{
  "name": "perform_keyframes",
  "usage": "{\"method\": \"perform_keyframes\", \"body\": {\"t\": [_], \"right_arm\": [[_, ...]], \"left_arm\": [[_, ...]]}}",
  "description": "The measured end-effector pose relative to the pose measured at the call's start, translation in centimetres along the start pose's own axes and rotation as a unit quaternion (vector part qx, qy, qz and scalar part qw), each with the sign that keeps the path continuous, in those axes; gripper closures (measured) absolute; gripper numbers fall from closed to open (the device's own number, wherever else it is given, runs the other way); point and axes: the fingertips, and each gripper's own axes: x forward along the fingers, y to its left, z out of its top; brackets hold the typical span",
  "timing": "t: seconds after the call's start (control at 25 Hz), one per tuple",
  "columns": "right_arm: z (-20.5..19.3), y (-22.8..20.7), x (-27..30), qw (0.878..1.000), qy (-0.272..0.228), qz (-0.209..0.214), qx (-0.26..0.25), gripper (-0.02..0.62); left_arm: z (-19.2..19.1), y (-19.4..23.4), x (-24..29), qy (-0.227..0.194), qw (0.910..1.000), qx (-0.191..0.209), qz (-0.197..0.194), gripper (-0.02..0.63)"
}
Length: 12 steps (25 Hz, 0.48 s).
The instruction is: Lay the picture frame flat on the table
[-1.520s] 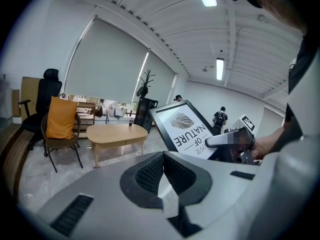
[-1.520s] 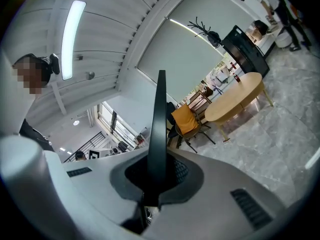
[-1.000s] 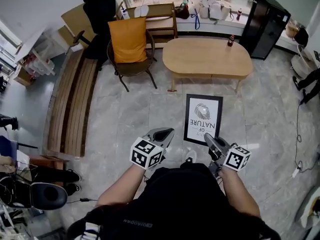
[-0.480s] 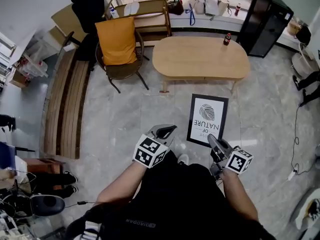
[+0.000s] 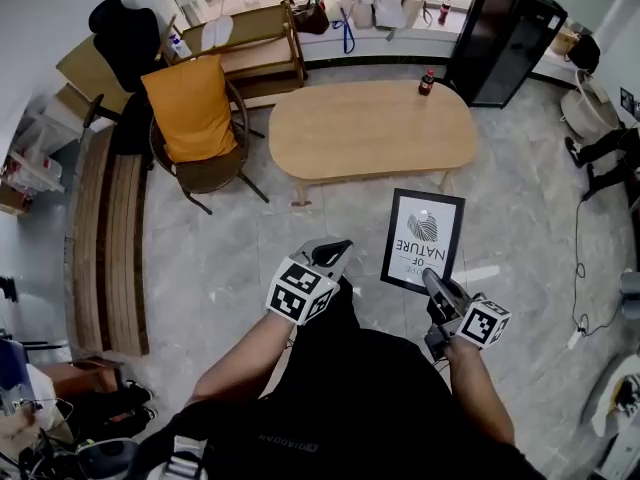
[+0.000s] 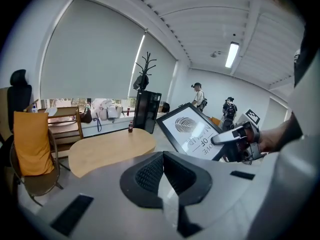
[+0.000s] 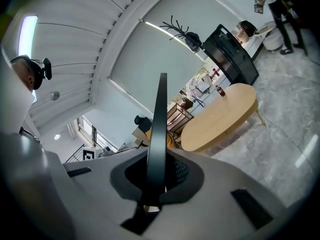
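1. Above the floor, short of the tabletop (image 5: 370, 128), the picture frame (image 5: 423, 240) is held tilted, its lower edge clenched in the right hand-held gripper (image 5: 437, 286).
2. The left hand-held gripper (image 5: 330, 251) is closed on nothing.
3. Gripped by one edge only, the frame could swing or slip loose.
4. Lowered carelessly, a corner could strike the tabletop's rim.

One picture frame (image 5: 423, 240), one table (image 5: 370, 128)

1. Picture frame (image 5: 422, 238): part of its lower edge is hidden under the right gripper (image 5: 432, 280) in the head view.
2. Right gripper view: picture frame edge-on, printed face unseen.
3. Bottle (image 5: 427, 81) on table (image 5: 370, 133): label too small to read.
4. Person (image 5: 598, 153) at right edge: legs only, rest cut off.
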Motion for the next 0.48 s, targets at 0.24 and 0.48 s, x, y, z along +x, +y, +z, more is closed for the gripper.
{"method": "perform_keyframes", "body": {"t": [0.24, 0.48], "right_arm": [[7.7, -1.4, 7.3, 1.0, 0.009, -0.023, -0.014, 0.586], [13.0, -3.2, 14.9, 1.0, -0.002, -0.028, -0.01, 0.586]], "left_arm": [[6.8, 7.5, 7.1, 0.001, 0.999, -0.028, -0.036, 0.6], [11.3, 14.0, 10.8, 0.002, 0.9989, 0.012, -0.045, 0.6]]}}
